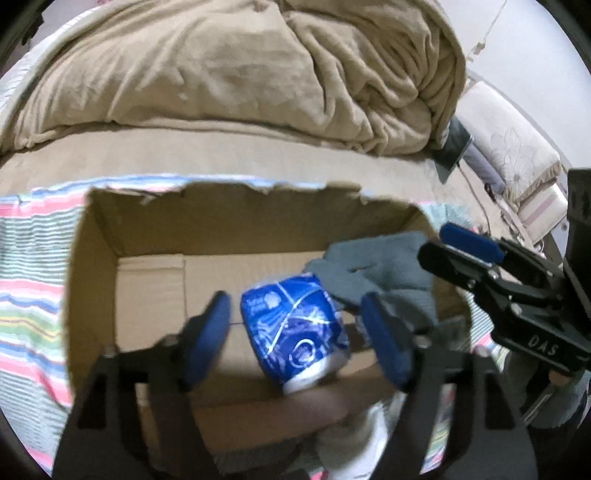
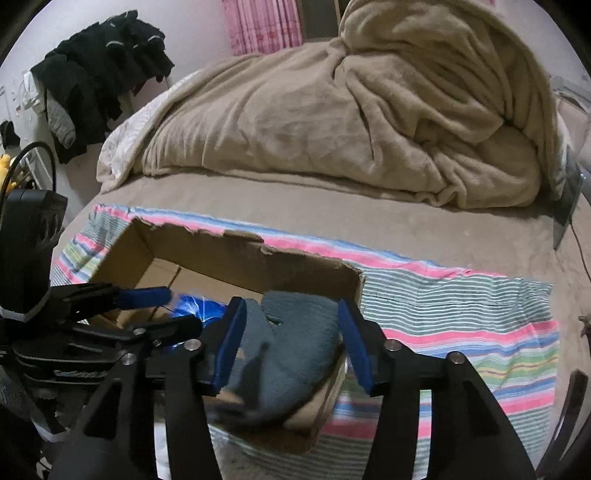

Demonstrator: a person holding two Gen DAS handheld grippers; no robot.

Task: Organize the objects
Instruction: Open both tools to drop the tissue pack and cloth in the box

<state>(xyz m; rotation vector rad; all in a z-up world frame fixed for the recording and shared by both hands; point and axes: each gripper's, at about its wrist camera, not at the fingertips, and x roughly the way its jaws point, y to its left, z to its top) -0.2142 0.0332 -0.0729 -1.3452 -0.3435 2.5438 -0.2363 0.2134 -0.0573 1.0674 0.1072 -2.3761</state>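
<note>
Here, blue packet (image 1: 295, 328) inside cardboard box (image 1: 229, 221)

I see a bed (image 2: 332, 229) under a rumpled beige fleece blanket (image 2: 369, 110), pink curtains (image 2: 266, 22) behind, black clothes (image 2: 99, 74) heaped against the pale wall (image 2: 110, 11).
</note>
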